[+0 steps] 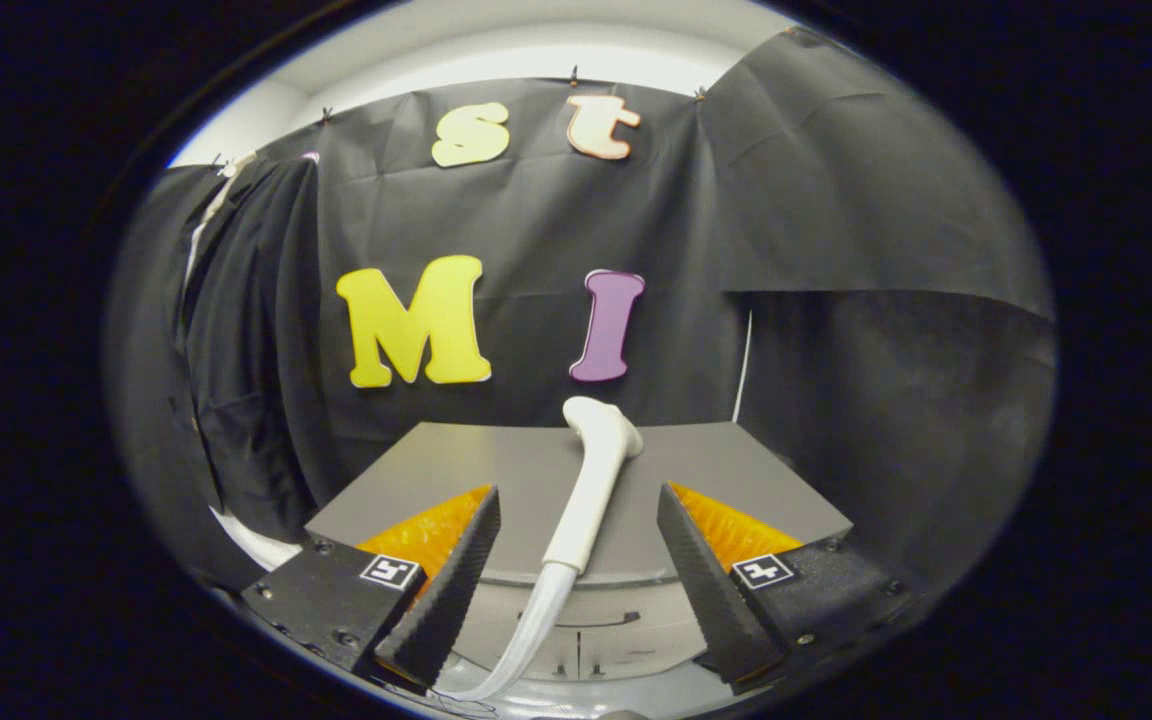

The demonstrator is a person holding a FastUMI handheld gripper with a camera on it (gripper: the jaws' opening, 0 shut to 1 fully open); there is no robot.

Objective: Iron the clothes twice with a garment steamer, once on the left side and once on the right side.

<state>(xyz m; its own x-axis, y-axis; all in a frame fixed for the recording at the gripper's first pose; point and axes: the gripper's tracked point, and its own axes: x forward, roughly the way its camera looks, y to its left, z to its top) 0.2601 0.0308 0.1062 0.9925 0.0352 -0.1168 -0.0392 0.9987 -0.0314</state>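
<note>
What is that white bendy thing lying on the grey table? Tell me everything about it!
It is the white plastic garment steamer head, smooth and matte. Its rounded, flared head lies toward the far edge of the flat grey table, and its straight handle runs back toward the near edge. A pale ribbed hose hangs from the handle's end, over the table's front. The black ridged tongs stand open, one on each side of the handle, not touching it.

The fisheye camera rides on the hand-held gripper (576, 590), looking forward and slightly down along its spread fingers (451, 590), close above the bench (496, 470), facing the booth wall.
</note>
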